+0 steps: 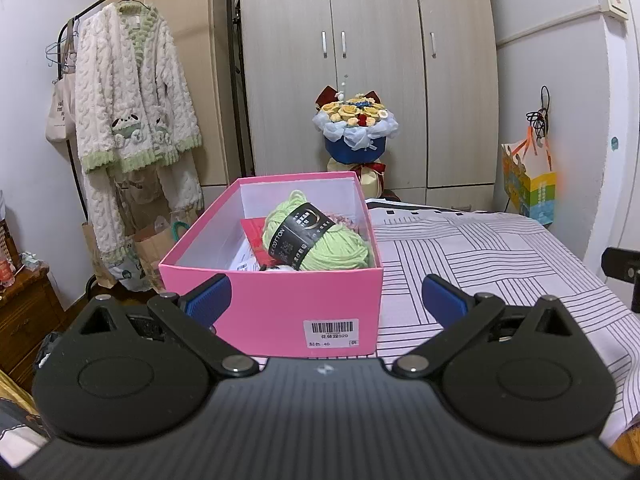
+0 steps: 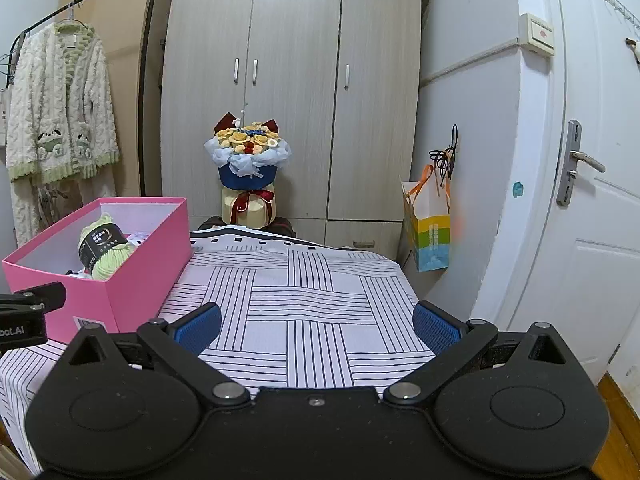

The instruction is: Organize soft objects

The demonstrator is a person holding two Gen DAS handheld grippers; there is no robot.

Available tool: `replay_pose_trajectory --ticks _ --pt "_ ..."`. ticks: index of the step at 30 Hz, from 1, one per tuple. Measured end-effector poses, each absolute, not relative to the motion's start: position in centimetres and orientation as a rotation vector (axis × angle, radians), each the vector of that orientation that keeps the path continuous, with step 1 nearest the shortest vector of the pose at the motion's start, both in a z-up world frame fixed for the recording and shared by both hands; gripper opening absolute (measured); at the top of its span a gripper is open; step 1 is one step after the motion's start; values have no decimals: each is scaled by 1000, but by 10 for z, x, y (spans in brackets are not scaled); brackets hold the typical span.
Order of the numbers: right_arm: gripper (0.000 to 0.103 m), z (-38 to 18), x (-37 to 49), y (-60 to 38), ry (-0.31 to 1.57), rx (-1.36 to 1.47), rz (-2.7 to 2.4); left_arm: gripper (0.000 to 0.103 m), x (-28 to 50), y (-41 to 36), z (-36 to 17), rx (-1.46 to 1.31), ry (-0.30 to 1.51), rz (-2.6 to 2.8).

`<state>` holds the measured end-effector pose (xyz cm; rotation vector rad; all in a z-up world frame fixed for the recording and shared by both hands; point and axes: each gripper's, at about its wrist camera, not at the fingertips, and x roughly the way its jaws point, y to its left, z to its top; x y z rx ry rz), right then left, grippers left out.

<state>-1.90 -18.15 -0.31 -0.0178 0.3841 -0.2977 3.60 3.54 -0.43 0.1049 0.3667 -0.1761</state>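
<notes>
A pink box point(image 1: 276, 304) stands on the striped cloth, and it appears again at the left in the right wrist view as the pink box point(image 2: 132, 280). Inside lies a green yarn skein point(image 1: 320, 240) with a black label, on top of a red card point(image 1: 256, 236) and other small items; the green yarn skein point(image 2: 106, 252) also shows from the right. My left gripper point(image 1: 326, 300) is open just in front of the box's near wall, holding nothing. Over bare cloth to the right of the box, my right gripper point(image 2: 318, 326) is open and empty.
The striped cloth point(image 2: 312, 300) covers a table. Behind it stand a flower bouquet point(image 2: 248, 160) and a wardrobe point(image 2: 292, 80). A fluffy robe point(image 1: 132, 100) hangs on a rack at the left. A colourful paper bag point(image 2: 430, 236) hangs by the door point(image 2: 580, 220) on the right.
</notes>
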Motion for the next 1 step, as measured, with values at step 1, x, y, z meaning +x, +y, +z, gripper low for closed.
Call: replay_pose_trajectory --ticks 1 --pt "103 -3 -19 -181 384 -17 -298 103 36 35 -4 104 367 -176"
